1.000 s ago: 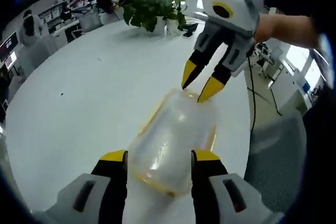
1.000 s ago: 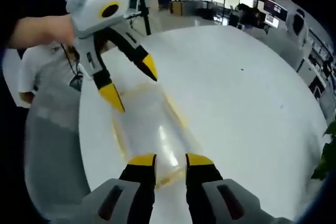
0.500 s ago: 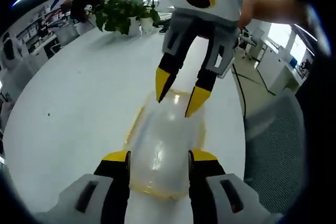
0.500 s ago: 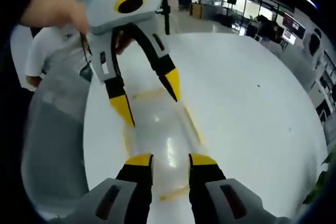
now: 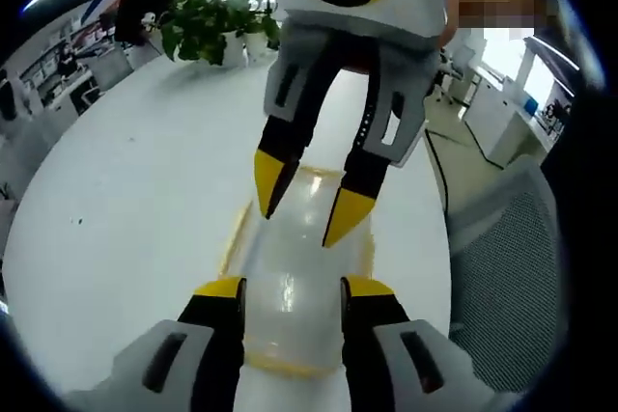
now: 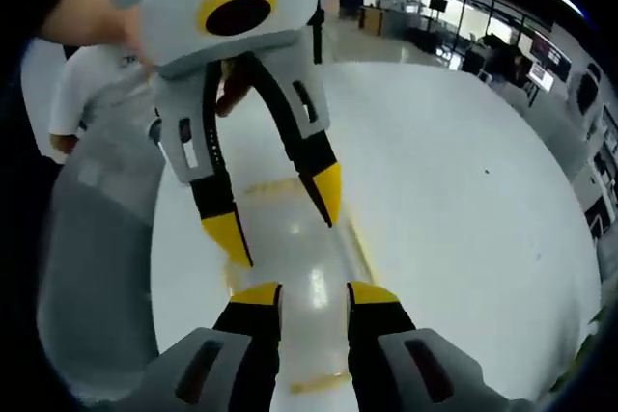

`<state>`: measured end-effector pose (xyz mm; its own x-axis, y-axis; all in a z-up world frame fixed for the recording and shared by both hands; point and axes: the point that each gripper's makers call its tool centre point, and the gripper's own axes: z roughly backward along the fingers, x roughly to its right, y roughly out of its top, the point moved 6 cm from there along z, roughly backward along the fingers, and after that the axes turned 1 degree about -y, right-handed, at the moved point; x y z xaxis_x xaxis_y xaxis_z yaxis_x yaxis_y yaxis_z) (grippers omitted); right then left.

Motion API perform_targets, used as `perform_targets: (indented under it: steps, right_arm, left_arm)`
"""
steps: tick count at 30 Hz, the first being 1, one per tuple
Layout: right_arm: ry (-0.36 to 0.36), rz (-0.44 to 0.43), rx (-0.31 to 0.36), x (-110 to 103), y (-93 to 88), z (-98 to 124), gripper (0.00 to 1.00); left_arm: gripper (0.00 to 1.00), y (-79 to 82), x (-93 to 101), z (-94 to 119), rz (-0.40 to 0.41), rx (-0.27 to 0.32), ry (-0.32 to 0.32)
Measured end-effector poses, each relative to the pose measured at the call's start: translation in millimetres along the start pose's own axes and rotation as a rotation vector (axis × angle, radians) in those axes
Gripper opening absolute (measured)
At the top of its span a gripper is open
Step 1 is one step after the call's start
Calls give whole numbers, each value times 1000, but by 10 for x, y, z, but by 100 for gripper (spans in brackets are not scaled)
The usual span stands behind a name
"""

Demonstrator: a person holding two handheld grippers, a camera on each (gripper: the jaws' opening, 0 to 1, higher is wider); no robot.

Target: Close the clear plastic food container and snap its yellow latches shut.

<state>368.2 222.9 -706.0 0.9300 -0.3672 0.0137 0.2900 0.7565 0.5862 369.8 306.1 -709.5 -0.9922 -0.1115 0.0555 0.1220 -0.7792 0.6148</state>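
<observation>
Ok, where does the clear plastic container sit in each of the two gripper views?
Left gripper view: the clear plastic container lies low in the centre, running up from between this view's own jaws toward the right gripper, which comes down from the top.
Right gripper view: the container again lies low in the centre, between the own jaws, under the left gripper.
Shared landmark: the white table beneath it.
</observation>
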Motion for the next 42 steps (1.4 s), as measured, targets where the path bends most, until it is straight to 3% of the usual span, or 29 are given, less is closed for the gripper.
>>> perform_targets:
  steps: [17,25,27,30,32,38,42]
  right_arm:
    - [-19,-30,18,128,56,-78,25]
    - [-19,-17,-14,155,31,-160,26]
    - [-1,-75,-11,171,38,-157,25]
    - [-12,7,-5,170,72,-162,19]
    - [-5,60,-16,131,75,-169,7]
    - [-28,0,-1,204,73,-147,14]
    - [-26,-11,5,203,64,-160,14]
  left_arm:
    - [40,-37,85,39,-46,-32,2]
    - [41,-11,143,-5,-65,-33,-3]
    - [41,-3,158,-20,-67,-35,-4]
    - [43,7,184,-46,-73,-40,-1]
    - [46,11,219,-73,-64,-41,-9]
    - [50,35,279,-93,-110,-60,6]
    - [50,48,309,-79,-99,-60,55]
